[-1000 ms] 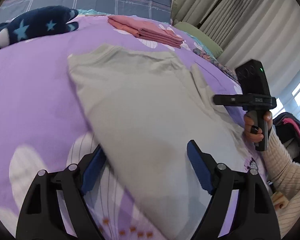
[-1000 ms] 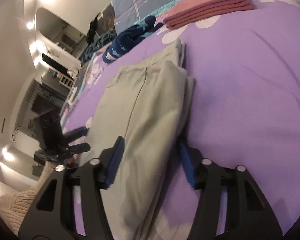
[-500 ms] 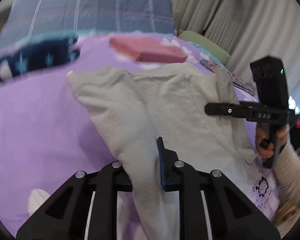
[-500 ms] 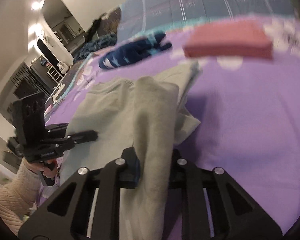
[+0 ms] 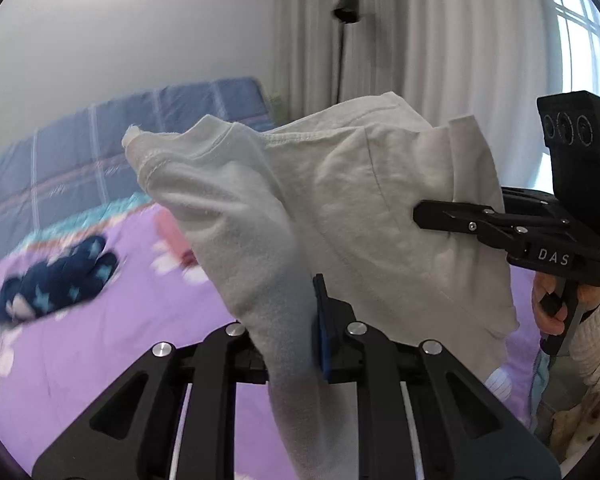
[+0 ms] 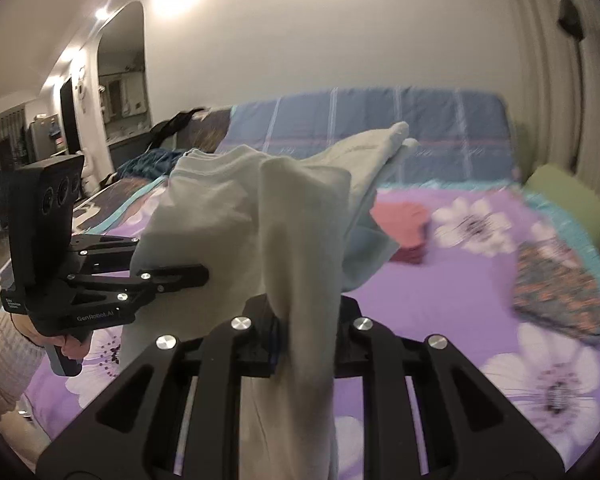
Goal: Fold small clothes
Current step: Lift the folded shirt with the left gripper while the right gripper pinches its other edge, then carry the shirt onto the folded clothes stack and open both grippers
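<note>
A pale grey-green garment (image 5: pixel 360 208) hangs in the air above the purple flowered bed (image 5: pixel 100 344). My left gripper (image 5: pixel 296 332) is shut on one edge of it. My right gripper (image 6: pixel 304 336) is shut on the other edge of the garment (image 6: pixel 300 216). The cloth drapes over both jaws and hides the fingertips. In the left wrist view the right gripper (image 5: pixel 420 212) comes in from the right, its tips against the cloth. In the right wrist view the left gripper (image 6: pixel 204 272) comes in from the left.
A folded pink garment (image 6: pixel 404 232) lies on the bed beyond. A dark blue star-print garment (image 5: pixel 56 280) lies at the left. A patterned cloth (image 6: pixel 556 292) and a green pillow (image 6: pixel 572 204) are at the right. A blue plaid pillow (image 6: pixel 380 132) stands at the head.
Both grippers closed on the garment's near edge while it lay flat, then lifted it off the bed; it now hangs in the air between them.
</note>
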Action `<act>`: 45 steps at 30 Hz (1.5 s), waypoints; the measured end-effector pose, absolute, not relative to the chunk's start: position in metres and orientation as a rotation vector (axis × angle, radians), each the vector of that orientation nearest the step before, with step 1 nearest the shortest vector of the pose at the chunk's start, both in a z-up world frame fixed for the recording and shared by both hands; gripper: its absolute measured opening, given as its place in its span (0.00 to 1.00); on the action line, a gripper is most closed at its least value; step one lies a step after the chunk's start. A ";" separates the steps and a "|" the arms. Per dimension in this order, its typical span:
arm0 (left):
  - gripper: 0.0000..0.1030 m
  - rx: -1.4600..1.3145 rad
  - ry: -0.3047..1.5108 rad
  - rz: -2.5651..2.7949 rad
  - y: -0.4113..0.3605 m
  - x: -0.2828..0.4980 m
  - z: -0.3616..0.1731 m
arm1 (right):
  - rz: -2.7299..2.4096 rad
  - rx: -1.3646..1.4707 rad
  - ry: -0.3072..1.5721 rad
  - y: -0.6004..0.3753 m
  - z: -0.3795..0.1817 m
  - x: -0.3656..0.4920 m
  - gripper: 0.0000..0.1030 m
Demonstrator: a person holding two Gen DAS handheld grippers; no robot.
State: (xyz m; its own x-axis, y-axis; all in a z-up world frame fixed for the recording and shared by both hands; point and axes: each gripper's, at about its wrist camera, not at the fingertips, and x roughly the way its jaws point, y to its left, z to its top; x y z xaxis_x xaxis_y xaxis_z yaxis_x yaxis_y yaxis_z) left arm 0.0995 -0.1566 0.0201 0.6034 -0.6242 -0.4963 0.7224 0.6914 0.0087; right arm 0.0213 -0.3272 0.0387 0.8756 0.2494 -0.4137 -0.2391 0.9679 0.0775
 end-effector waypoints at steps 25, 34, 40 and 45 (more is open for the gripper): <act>0.17 0.479 0.332 -0.944 -0.482 0.197 0.056 | -0.291 0.124 0.298 -0.614 0.052 0.084 0.16; 0.17 0.552 0.286 -0.882 -0.560 0.240 0.047 | -0.432 0.136 0.348 -0.691 0.053 0.157 0.16; 0.21 0.569 0.315 -0.834 -0.590 0.277 0.030 | -0.481 0.132 0.391 -0.711 0.048 0.201 0.16; 0.75 0.678 0.350 -0.609 -0.602 0.309 -0.020 | -0.736 0.142 0.600 -0.741 -0.009 0.242 0.63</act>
